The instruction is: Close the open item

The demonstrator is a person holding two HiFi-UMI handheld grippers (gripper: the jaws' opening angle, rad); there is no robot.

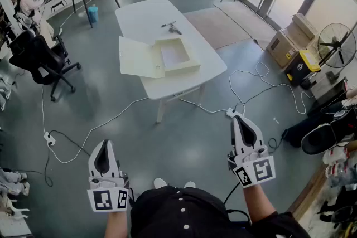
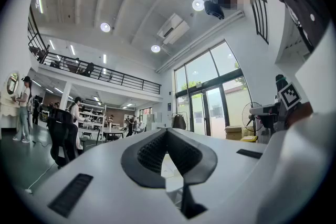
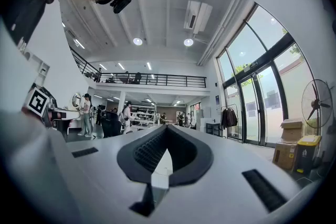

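Well, dark thing (image 1: 170, 26) (unidentifiable) lies beyond open box (image 1: 181, 68).

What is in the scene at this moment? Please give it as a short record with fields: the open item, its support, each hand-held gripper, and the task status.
open item: cream box, its lid lying flat to the left of it
support: white table
also on table: small dark object, beyond the box
left hand-held gripper: shut, empty, well short of the table
right hand-held gripper: shut, empty, well short of the table
task status: box not yet closed
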